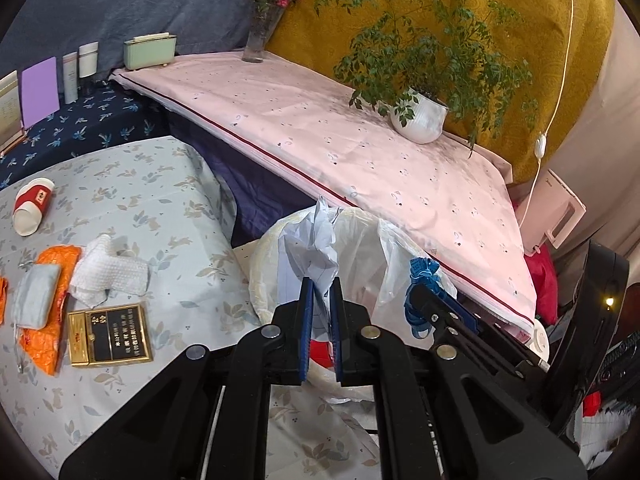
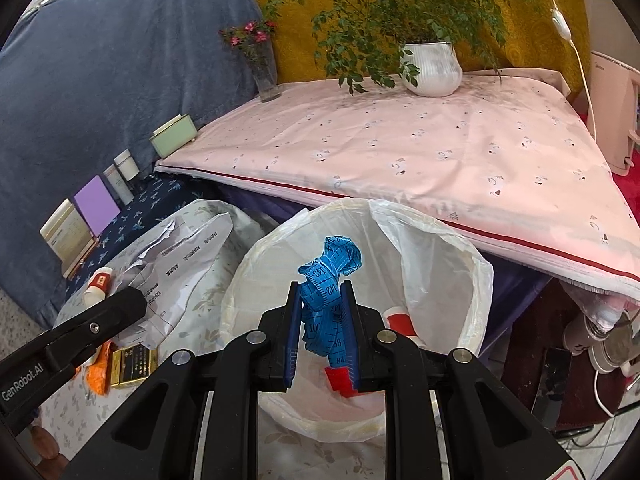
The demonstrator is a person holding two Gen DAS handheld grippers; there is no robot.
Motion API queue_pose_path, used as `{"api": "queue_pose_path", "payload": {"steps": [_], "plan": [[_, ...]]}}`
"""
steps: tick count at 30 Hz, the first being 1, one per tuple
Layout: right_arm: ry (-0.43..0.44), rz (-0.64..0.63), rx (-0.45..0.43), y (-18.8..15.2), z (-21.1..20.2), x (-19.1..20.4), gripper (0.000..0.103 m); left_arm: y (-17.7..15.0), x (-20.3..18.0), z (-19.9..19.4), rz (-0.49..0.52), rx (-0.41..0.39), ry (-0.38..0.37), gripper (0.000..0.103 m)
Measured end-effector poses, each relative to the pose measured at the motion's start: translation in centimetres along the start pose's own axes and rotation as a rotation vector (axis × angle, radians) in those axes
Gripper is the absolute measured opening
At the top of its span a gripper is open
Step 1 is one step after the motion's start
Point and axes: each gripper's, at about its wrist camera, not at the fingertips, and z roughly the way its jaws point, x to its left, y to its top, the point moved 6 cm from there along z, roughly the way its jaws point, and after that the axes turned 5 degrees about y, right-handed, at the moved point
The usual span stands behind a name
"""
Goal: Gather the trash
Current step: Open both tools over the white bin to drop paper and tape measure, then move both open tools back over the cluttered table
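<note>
Both tongs hover over the lined bin (image 2: 472,276): left tongs (image 1: 320,300) pinch crumpled paper (image 1: 308,240), right tongs (image 2: 322,308) pinch a blue tape measure (image 2: 332,272). A red-and-white paper cup (image 1: 32,208), orange wrapper (image 1: 56,264), tissue (image 1: 108,276) and gold-trimmed box (image 1: 110,336) remain on the desk (image 1: 160,200).

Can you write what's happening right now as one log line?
left gripper: shut on crumpled paper | right gripper: shut on blue tape measure | both over lined bin | nothing dropped yet
</note>
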Motion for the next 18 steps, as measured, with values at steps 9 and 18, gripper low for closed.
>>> {"api": "queue_pose_path", "payload": {"steps": [9, 18], "plan": [[-0.019, 0.014, 0.010, 0.0, 0.8, -1.0, 0.021, -0.2, -1.3, 1.9, 0.020, 0.033, -0.031, 0.008], [-0.028, 0.019, -0.031, 0.7, -0.3, -1.0, 0.045, 0.1, 0.0, 1.9, -0.032, 0.020, 0.017, 0.046]]}}
